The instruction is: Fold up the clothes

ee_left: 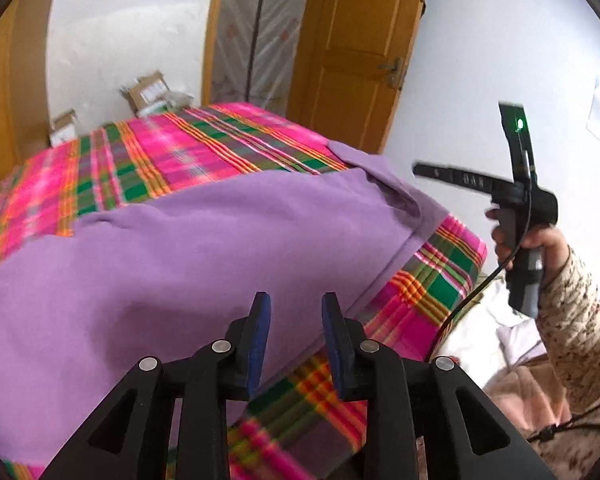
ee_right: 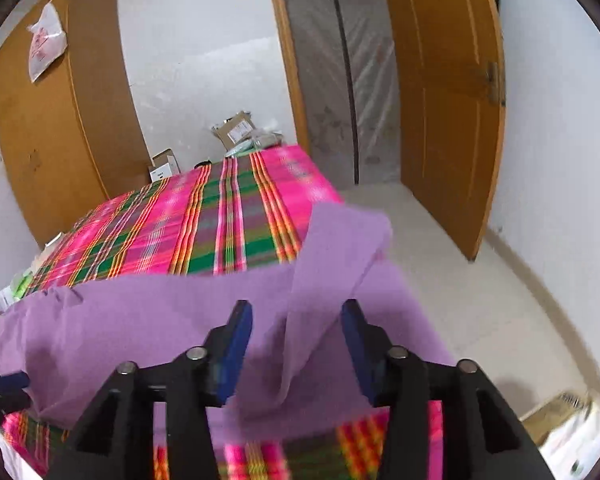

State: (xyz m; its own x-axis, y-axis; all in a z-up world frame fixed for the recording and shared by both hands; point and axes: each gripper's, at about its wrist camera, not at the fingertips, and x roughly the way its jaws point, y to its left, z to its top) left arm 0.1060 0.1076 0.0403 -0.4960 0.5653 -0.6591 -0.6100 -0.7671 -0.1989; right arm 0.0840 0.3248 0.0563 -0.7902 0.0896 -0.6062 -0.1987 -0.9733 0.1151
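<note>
Purple cotton-like garment [ee_left: 172, 264] lies spread across the near part of the bed, on a pink, green and orange plaid bedcover [ee_left: 188, 152]. Its near hem runs close to the bed's near edge, and its right corner [ee_right: 340, 240] is raised in a loose flap that drapes toward the right edge of the bed.

Risk 1: the raised flap sits near the bed's right edge over pale floor [ee_right: 460, 280]. Judged likely to slide off the side if tugged or dropped without support, dragging more cloth after it.
Risk 2: the fabric looks thin and limp. A pinch that catches only one layer, or takes bedcover along with it, would pull the plaid cover up and spoil the fold.
Risk 3: both views are motion-blurred, so a fast approach could land off the hem.

Left tool [ee_left: 296, 336]: blue-padded fingers parted by a moderate gap, nothing between them, hovering over the near hem of the garment. No contact visible; released.

Right tool [ee_right: 296, 344]: fingers spread wider. In its own view a fold of the purple flap hangs in the gap, but neither pad presses it, so it counts as released, not grasping. In the left view this tool [ee_left: 440, 172] is seen off the bed's right side, held up by a hand [ee_left: 516, 236] in a speckled beige sleeve [ee_left: 572, 320].

Beyond: wooden door [ee_right: 452, 100], wooden wardrobe [ee_right: 60, 120], cardboard boxes [ee_right: 236, 128] past the far end of the bed.
</note>
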